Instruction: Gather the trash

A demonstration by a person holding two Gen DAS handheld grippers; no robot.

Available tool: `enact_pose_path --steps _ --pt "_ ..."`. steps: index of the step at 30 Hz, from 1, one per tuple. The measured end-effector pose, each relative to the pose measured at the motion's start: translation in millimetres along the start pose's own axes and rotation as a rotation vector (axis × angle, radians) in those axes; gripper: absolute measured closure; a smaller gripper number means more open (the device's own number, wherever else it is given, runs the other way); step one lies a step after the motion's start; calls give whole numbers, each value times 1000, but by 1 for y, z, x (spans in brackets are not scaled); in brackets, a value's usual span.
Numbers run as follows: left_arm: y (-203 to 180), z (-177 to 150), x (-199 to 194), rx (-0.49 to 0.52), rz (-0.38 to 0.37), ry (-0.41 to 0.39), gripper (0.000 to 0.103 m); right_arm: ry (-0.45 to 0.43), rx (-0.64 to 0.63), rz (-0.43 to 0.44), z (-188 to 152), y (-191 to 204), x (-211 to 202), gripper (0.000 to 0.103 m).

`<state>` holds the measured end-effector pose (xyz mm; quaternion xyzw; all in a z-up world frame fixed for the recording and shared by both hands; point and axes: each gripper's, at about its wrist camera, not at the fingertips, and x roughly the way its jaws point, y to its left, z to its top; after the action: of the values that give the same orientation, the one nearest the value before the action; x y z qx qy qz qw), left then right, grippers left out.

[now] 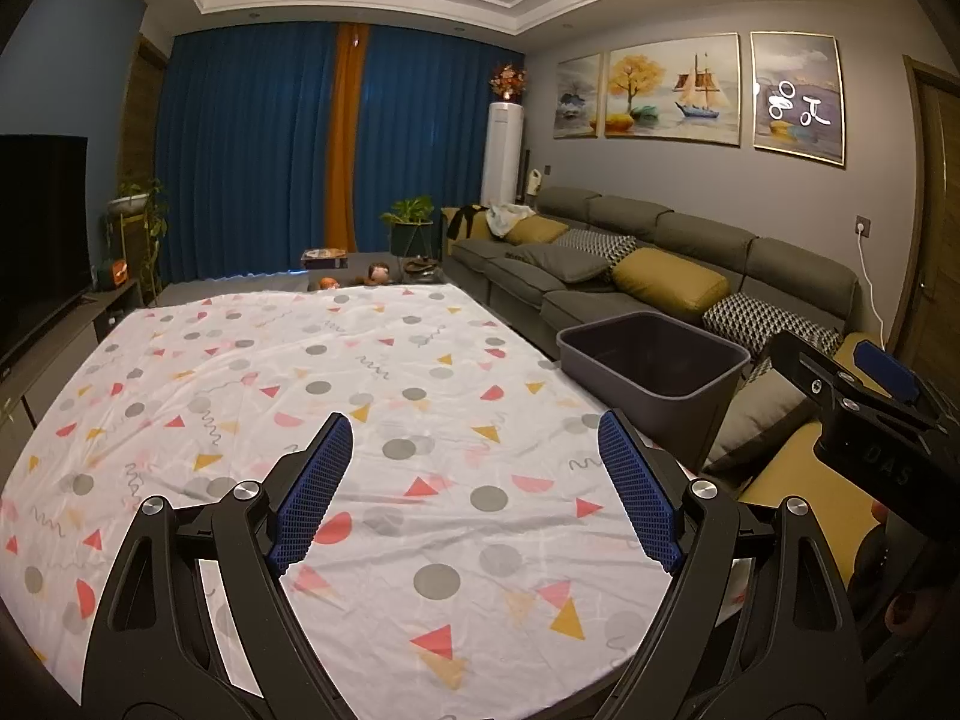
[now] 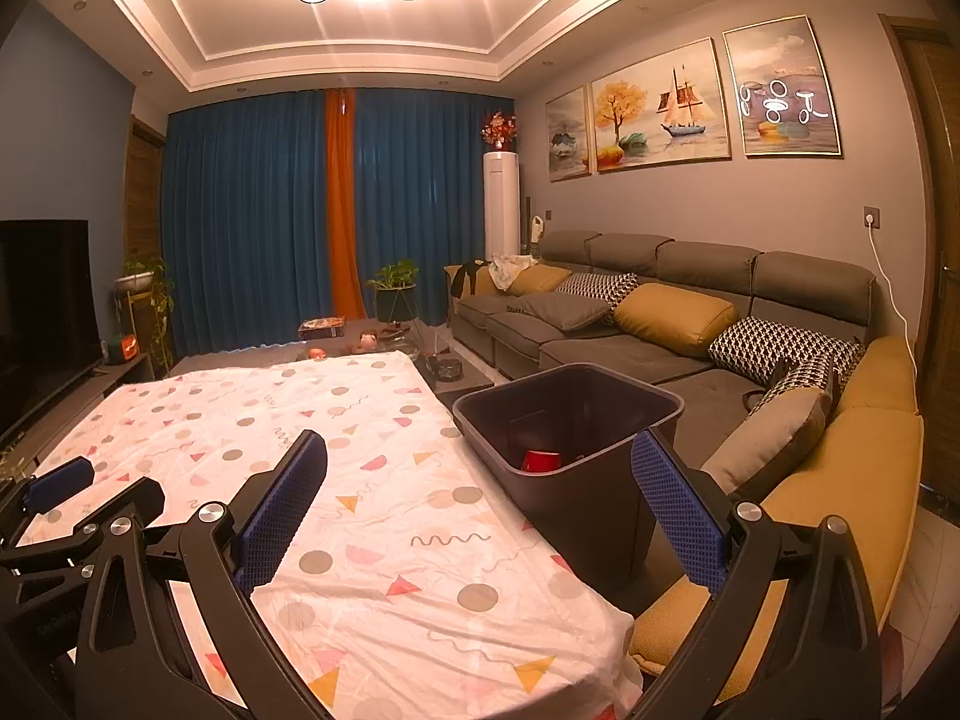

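Nearest the lenses: left gripper (image 1: 474,492) and right gripper (image 2: 480,516), both spread wide, nothing held. Beyond, patterned tablecloth (image 2: 360,420) bare of litter. Farther right, dark bin (image 2: 600,414) containing red cup (image 2: 541,461); collection apparently finished.

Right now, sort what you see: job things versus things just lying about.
Job:
- grey bin
- red cup inside it
- left tongs, open
- right tongs, open

Lying about:
- patterned tablecloth
- sofa cushions
- potted plant
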<state>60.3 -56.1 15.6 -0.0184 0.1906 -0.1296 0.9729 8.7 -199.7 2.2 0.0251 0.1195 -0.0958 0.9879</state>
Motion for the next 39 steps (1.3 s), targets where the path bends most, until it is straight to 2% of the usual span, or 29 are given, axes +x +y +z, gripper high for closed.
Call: enact_pose_path --steps 39 --pt "1 0 0 -14 3 -4 21 -3 2 -4 0 -1 -1 5"
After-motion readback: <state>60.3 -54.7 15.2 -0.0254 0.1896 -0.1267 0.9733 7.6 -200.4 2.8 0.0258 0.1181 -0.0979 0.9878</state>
